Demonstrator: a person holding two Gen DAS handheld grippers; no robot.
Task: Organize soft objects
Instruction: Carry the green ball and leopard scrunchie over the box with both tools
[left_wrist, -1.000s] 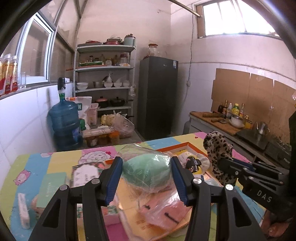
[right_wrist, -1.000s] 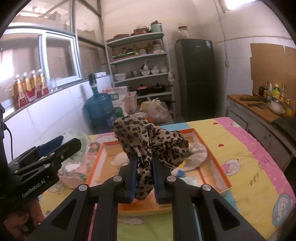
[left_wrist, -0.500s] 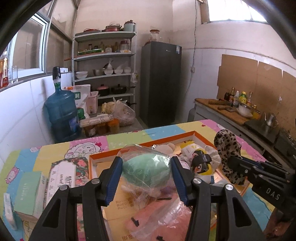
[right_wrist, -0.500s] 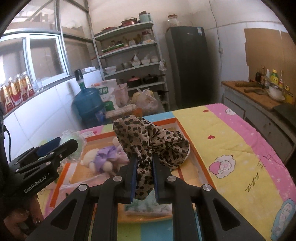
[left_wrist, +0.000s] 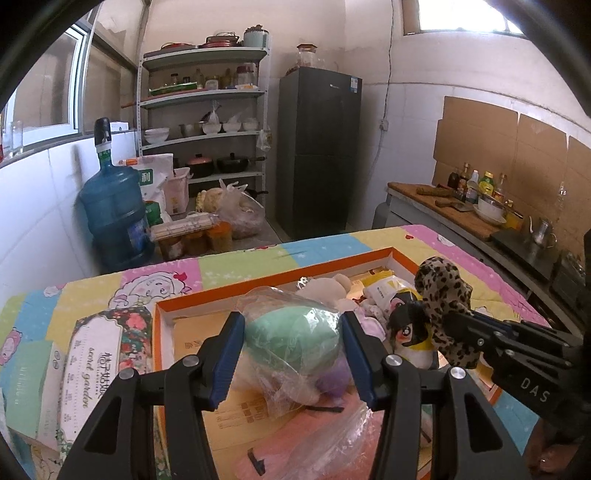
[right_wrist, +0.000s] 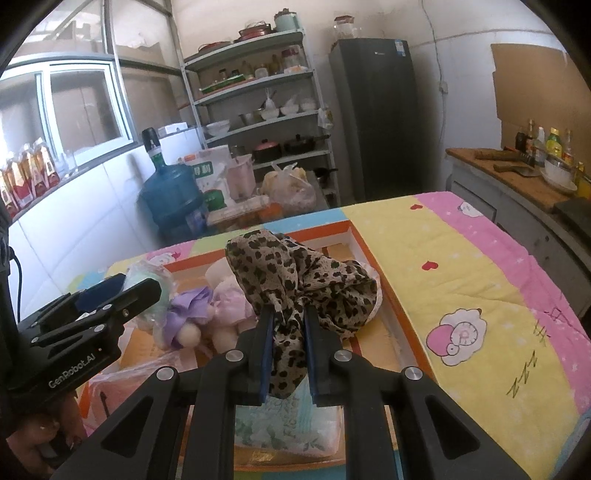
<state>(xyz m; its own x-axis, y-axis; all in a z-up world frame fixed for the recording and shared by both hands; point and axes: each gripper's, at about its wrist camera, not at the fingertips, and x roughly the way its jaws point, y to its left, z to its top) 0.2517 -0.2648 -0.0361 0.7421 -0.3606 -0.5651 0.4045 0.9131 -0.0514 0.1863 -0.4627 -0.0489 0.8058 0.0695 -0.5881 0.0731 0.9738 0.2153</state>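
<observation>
Inside the orange tray (left_wrist: 168, 343) lie plush toys (right_wrist: 207, 314) — each hand-held gripper pinches something soft.

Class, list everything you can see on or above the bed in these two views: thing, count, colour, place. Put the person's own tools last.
Box: one, orange-rimmed, on the quilt.
Quilt: one, pastel patchwork, under everything.
Bagged green plush: one, mint, between left fingers.
Leopard scarf: one, tan and black, pinched by right fingers.
Purple doll: one, lilac, in box.
Tissue packs: two, floral and green, left of box.
Left gripper: black and blue.
Right gripper: black and blue.
</observation>
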